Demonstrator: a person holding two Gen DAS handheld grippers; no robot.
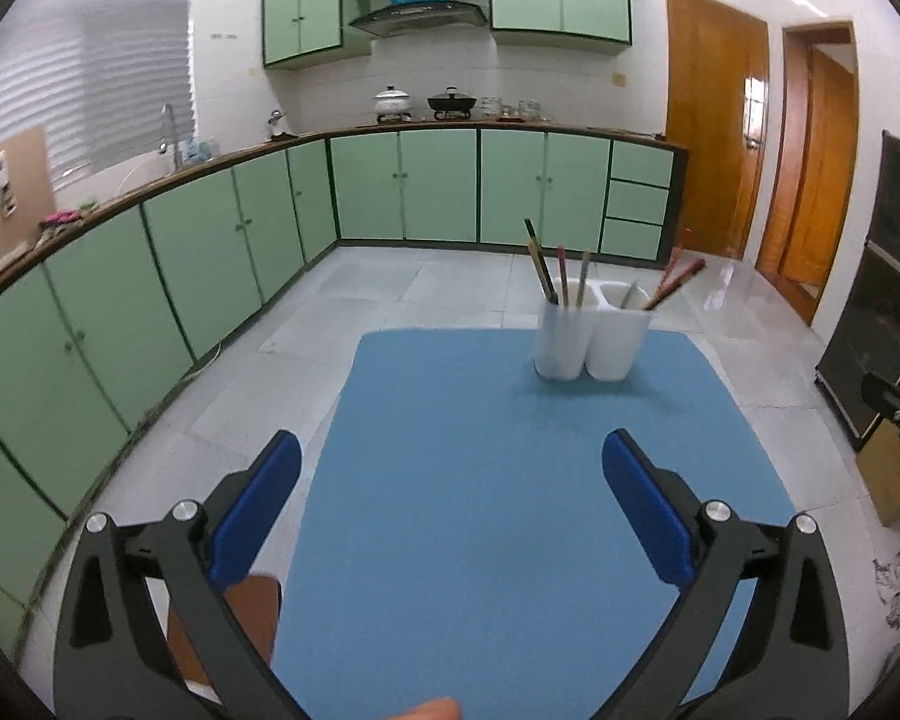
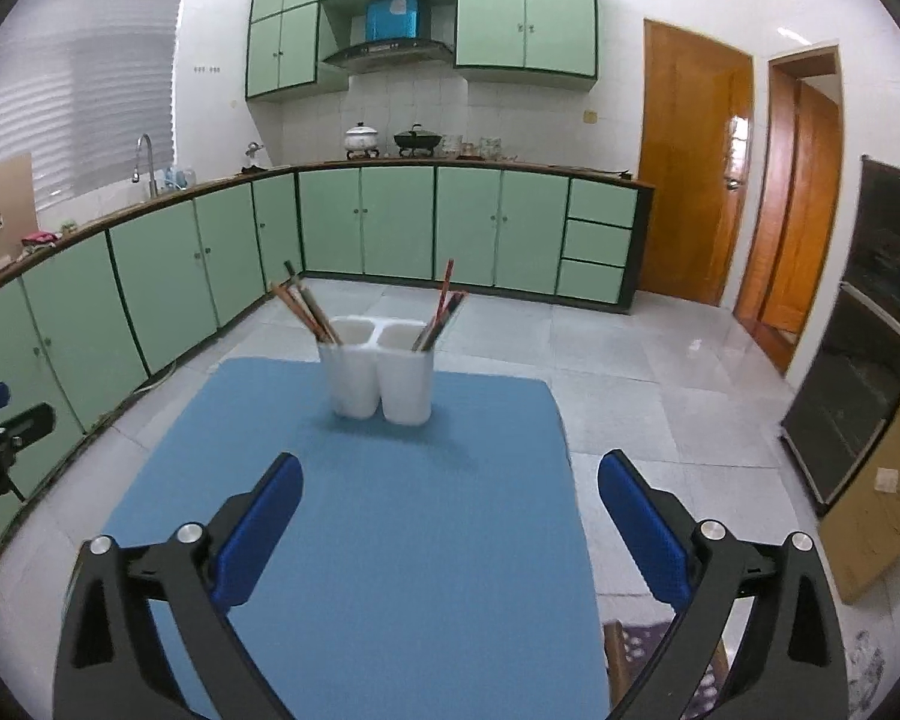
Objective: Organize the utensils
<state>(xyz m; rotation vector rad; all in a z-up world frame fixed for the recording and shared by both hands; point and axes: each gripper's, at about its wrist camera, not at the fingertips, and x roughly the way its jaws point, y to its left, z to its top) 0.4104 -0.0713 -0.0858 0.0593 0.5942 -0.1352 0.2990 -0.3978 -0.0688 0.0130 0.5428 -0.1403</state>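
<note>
A white two-compartment utensil holder (image 1: 591,333) stands at the far right of the blue table (image 1: 510,510); it also shows in the right wrist view (image 2: 381,372), at the far middle of the table (image 2: 360,540). Chopsticks (image 1: 546,267) stand in its left compartment and more chopsticks (image 1: 672,285) lean out of the right one; the right wrist view shows both bunches (image 2: 306,312) (image 2: 441,315). My left gripper (image 1: 450,462) is open and empty above the table's near part. My right gripper (image 2: 450,480) is open and empty, well short of the holder.
Green kitchen cabinets (image 1: 210,252) run along the left and back walls. A wooden chair seat (image 1: 252,606) sits at the table's left edge. A cardboard box (image 2: 870,516) and a dark cabinet (image 2: 858,348) stand to the right. Tiled floor surrounds the table.
</note>
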